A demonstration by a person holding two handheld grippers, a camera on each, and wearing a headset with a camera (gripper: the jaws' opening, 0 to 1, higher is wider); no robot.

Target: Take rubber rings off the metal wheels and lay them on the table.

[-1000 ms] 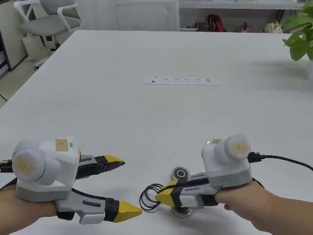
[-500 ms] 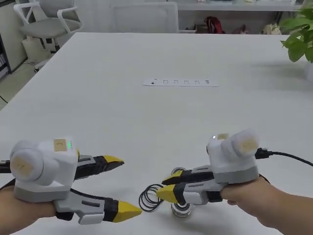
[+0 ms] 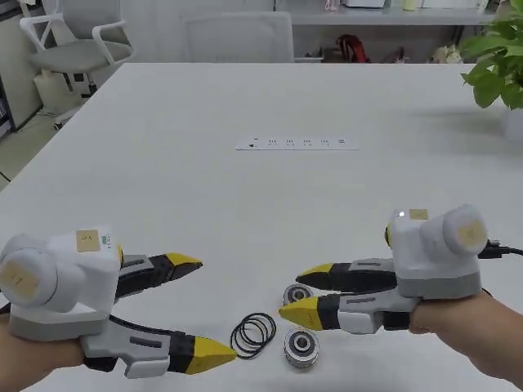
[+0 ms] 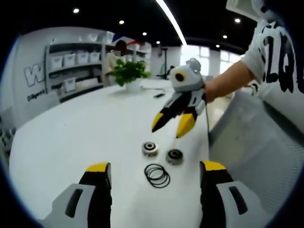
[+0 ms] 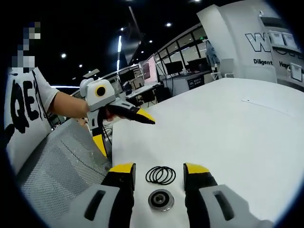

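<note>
– Grippers: how many, and how do they stand?
– Two. The left gripper (image 3: 208,307), low at the near left of the table (image 3: 163,163), has its yellow-tipped jaws spread wide and holds nothing. The right gripper (image 4: 169,130), at the near right, is parted too and empty, hovering just above the wheels.
– And the task's things?
– Two metal wheels (image 4: 150,148) lie flat on the table, just beside each other. In the head view one of them shows between the right gripper's jaws. The rubber rings (image 3: 253,333) are black and lie in one loose, overlapping bunch on the table. They are just left of the nearer wheel, between the two grippers and touching neither. I'd say three or four loops, but I cannot tell the exact count.
– Any writing?
– Each gripper carries one tan sticker (image 3: 87,240) on top, its print too small to read. In the right gripper view a wall (image 5: 237,42) bears a big "W" with "Diligent" beneath. The person's shirt (image 5: 26,102) shows large black letters, cut off.
– Farther out?
– One white power strip (image 3: 297,144) lies mid-table. One plant (image 3: 494,69) stands far right and one chair (image 3: 78,41) far left.
</note>
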